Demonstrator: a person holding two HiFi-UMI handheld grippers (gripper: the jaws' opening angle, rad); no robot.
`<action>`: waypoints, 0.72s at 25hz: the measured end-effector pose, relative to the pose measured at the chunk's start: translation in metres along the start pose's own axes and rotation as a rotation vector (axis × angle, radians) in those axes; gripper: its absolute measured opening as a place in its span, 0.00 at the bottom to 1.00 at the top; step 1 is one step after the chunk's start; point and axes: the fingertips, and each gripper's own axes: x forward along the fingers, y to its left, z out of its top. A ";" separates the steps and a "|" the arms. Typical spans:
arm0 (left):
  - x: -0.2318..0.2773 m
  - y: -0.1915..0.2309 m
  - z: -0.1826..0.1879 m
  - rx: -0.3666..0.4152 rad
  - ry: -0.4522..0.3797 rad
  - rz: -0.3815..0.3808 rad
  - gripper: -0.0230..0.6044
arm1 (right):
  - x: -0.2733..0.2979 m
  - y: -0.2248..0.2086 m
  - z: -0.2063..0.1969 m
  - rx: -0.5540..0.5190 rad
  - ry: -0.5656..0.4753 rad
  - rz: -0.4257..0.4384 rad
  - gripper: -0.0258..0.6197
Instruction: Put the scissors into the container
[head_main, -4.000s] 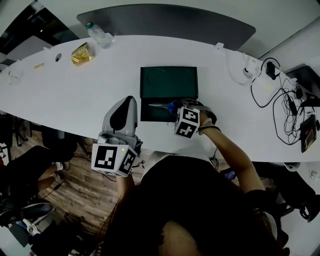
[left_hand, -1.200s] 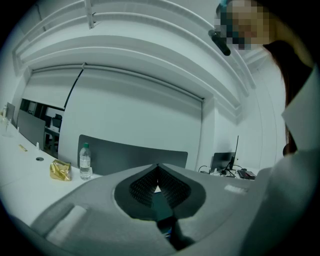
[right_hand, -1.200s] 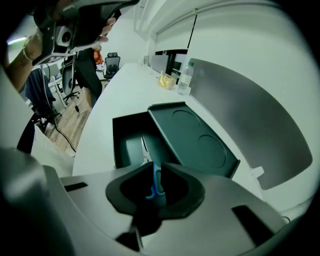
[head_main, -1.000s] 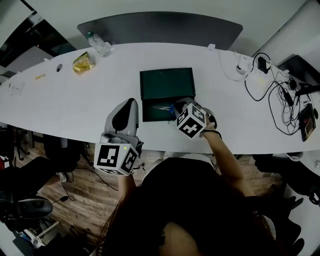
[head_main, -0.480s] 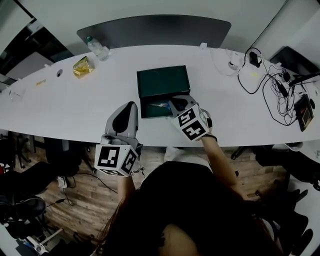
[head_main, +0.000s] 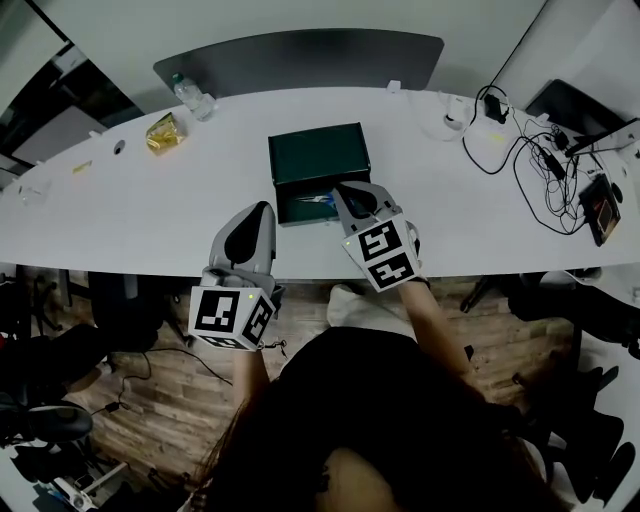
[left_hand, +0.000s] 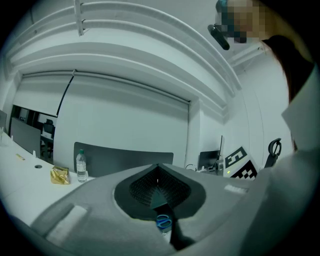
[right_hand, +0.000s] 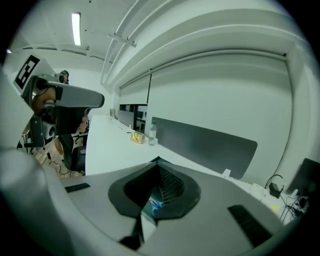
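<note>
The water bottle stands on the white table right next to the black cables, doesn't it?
Not quite. The water bottle does stand on the white table, but it is next to the gold packet, at the other end from the black cables. The head view shows it.

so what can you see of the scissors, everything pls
The scissors are small, with blue looped handles and pale metal blades. They lie flat inside the open dark green container, in its nearer half, with the handles toward the right gripper. Its shut jaws sit right beside them; whether they touch cannot be told.
</note>
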 end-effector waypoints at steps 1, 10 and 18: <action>-0.003 -0.002 0.000 0.002 0.000 -0.002 0.05 | -0.006 0.002 0.003 0.002 -0.011 -0.004 0.05; -0.027 -0.024 0.002 0.012 -0.008 -0.026 0.05 | -0.049 0.020 0.015 -0.007 -0.067 -0.031 0.05; -0.049 -0.045 0.003 0.025 -0.011 -0.045 0.05 | -0.084 0.038 0.023 -0.004 -0.119 -0.040 0.05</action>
